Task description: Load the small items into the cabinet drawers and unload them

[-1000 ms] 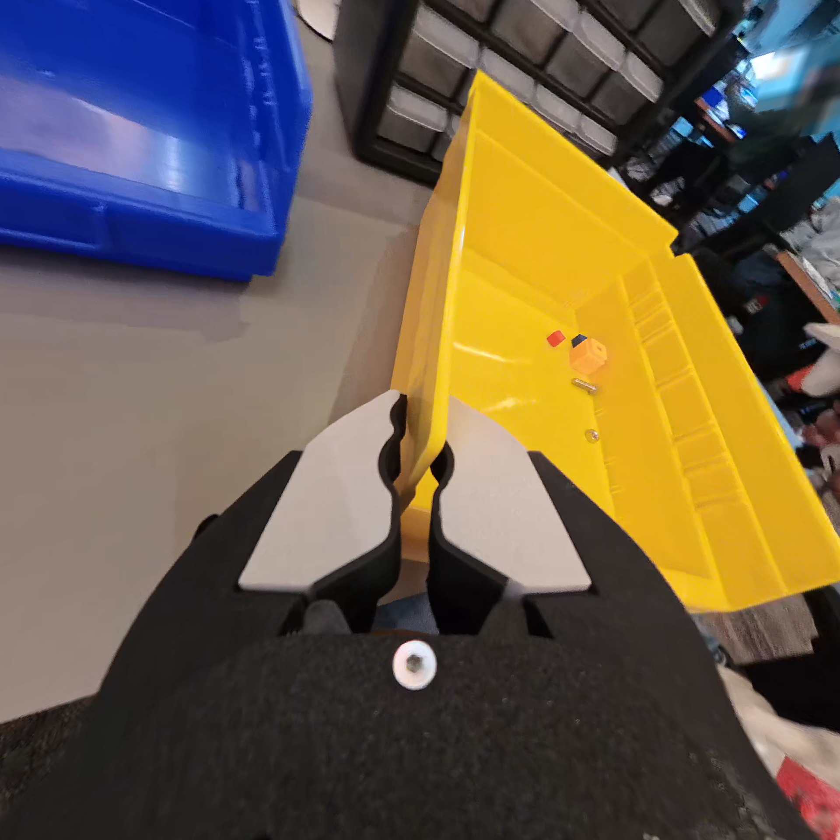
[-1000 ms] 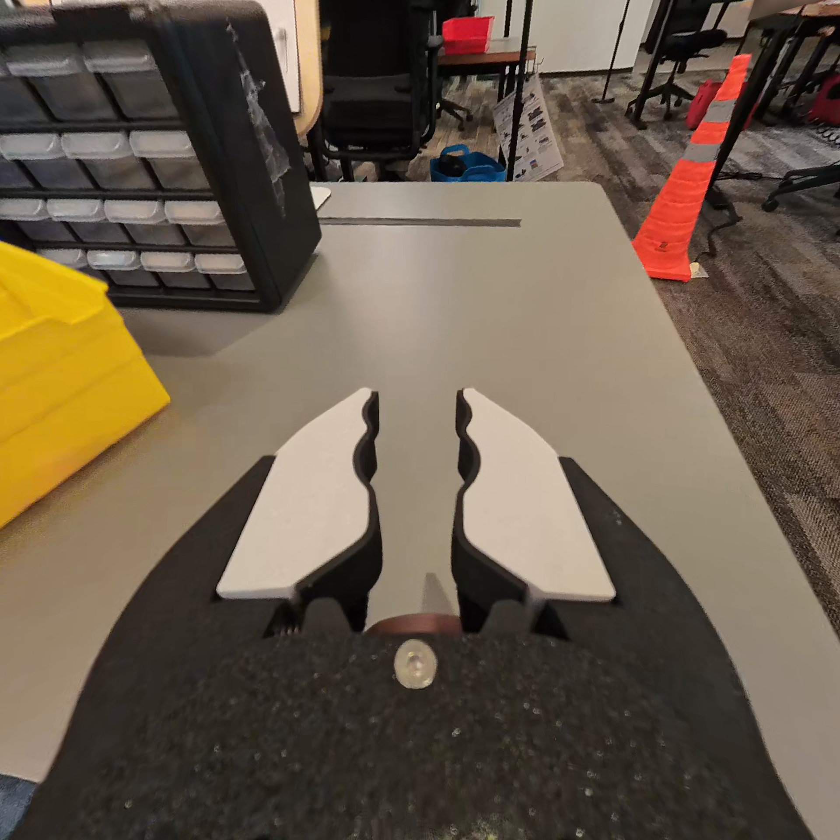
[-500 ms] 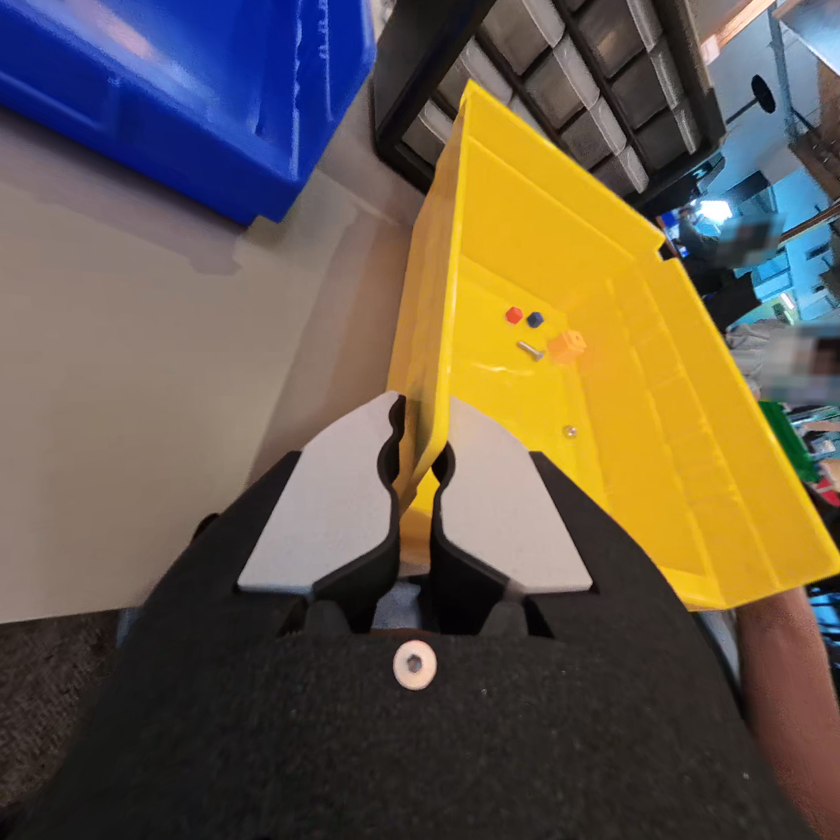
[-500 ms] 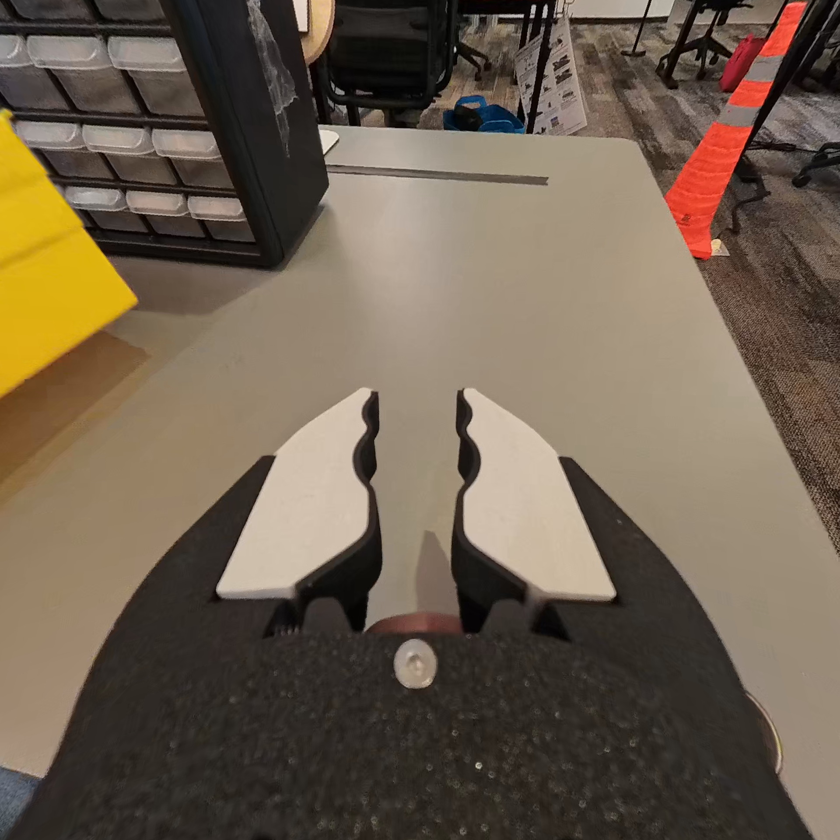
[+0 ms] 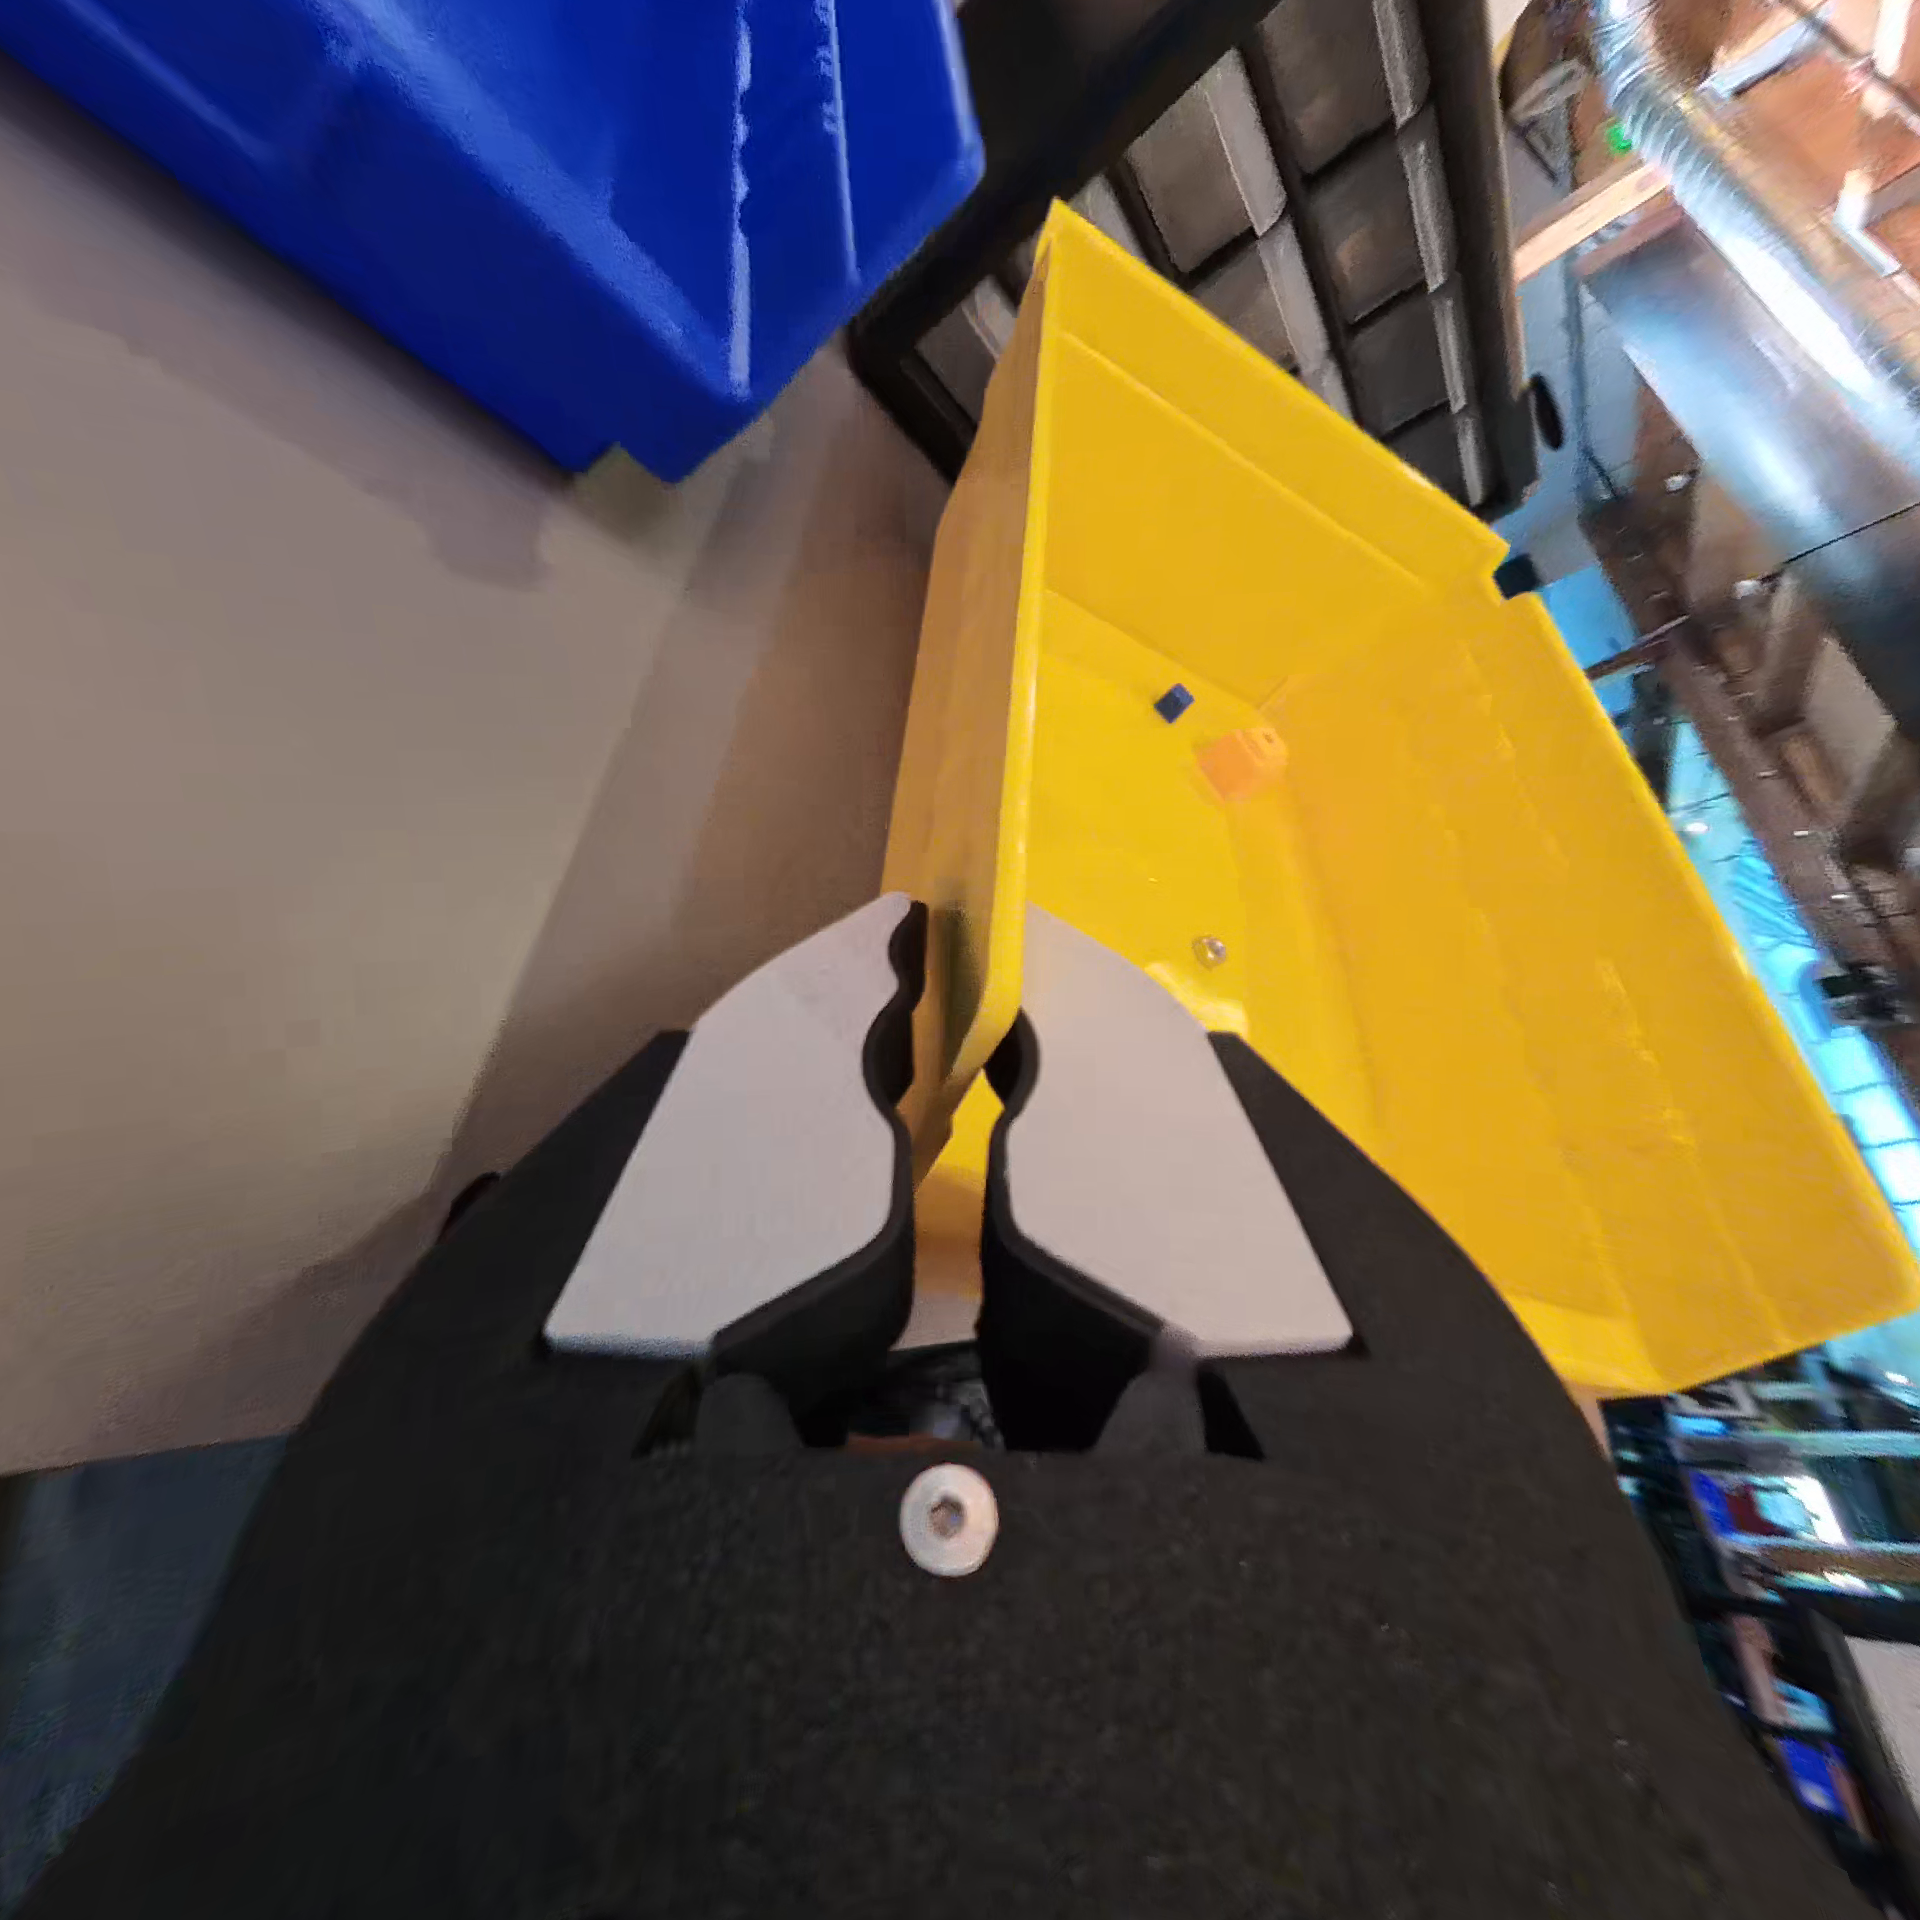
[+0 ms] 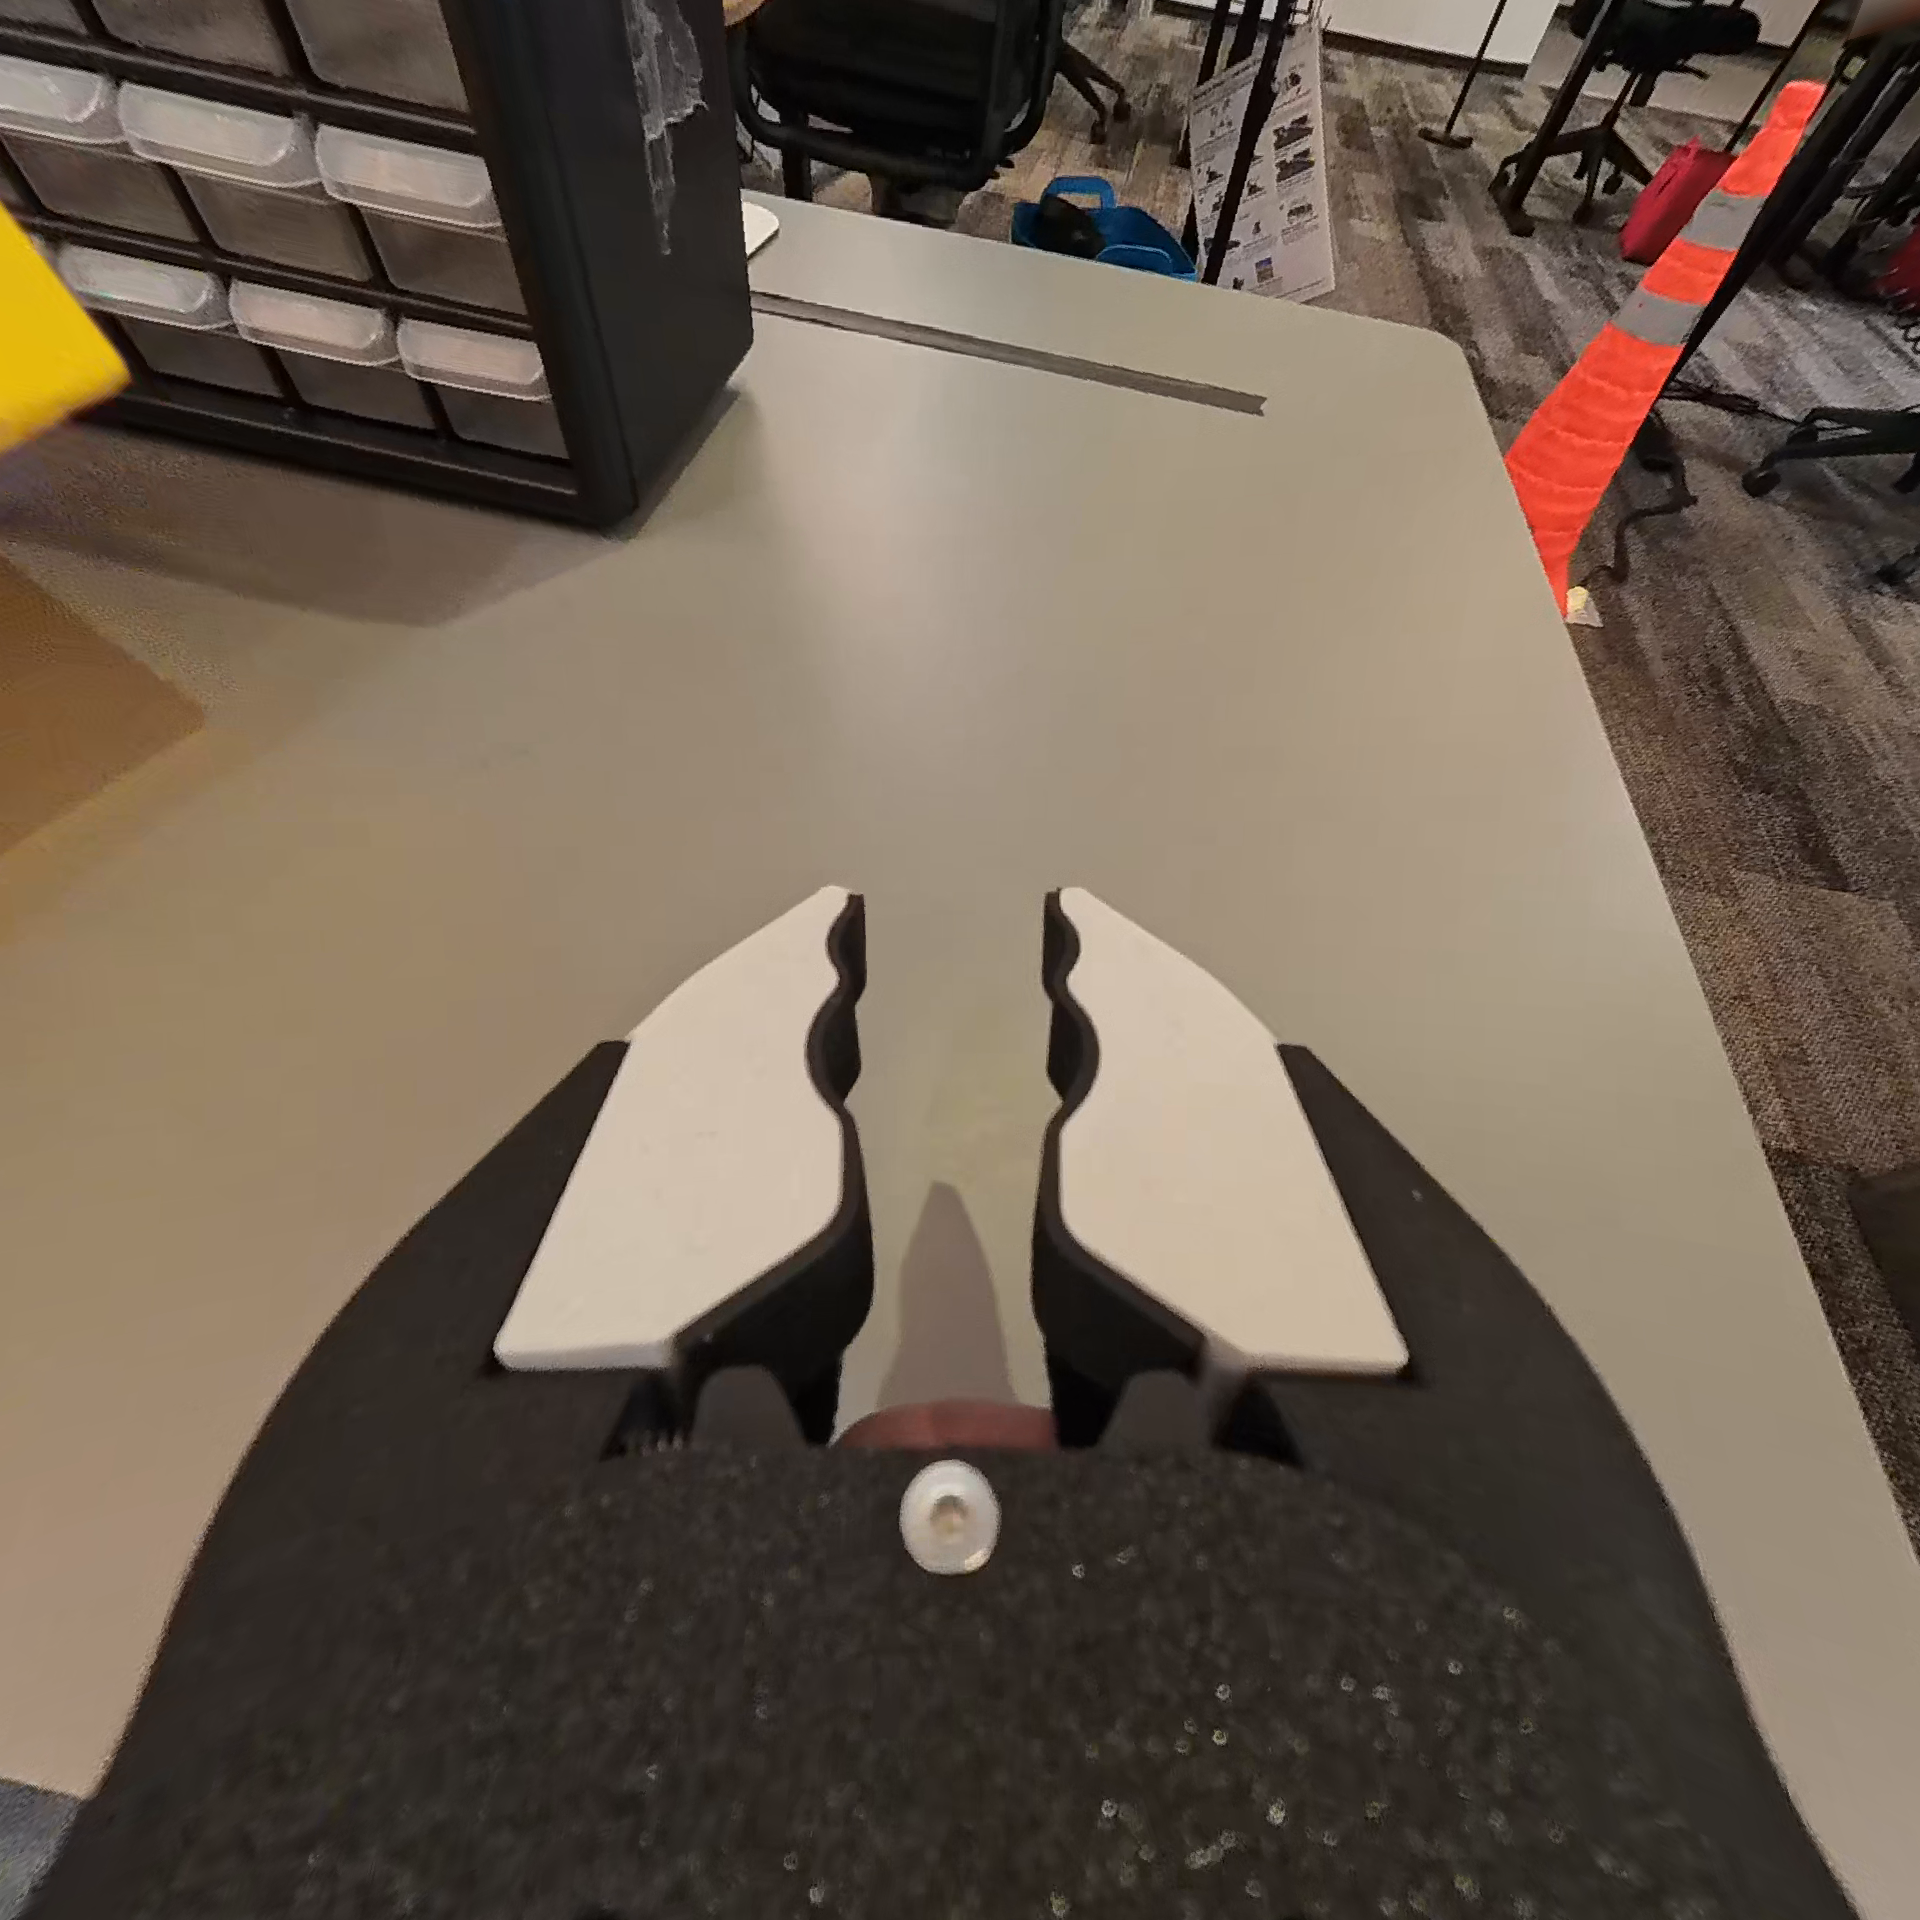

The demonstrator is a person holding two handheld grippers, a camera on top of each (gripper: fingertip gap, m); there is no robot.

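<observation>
My left gripper [image 5: 966,925] is shut on the near side wall of a yellow bin [image 5: 1455,987] and holds it lifted and tilted above the grey table [image 5: 312,831]. Inside the bin lie a small blue piece [image 5: 1172,703], an orange cube [image 5: 1242,766] and a small clear bead [image 5: 1207,948]. The bin's corner also shows at the left edge of the right wrist view [image 6: 42,332]. My right gripper [image 6: 954,914] is open and empty above the bare table [image 6: 1039,644]. The black drawer cabinet [image 6: 364,239] stands at the back left of the table.
A blue bin [image 5: 499,187] sits at the far left of the table. The cabinet's drawers [image 5: 1299,208] lie behind the yellow bin. An orange cone [image 6: 1621,364], chairs and a blue bag stand on the carpet past the table's right and far edges. The tips of one gripper are about 45 centimeters away from the tips of the other.
The left gripper has lifted and tilted the yellow bin further; the small items have slid along its floor and the red piece is out of sight. The right gripper has shifted slightly forward, still open.
</observation>
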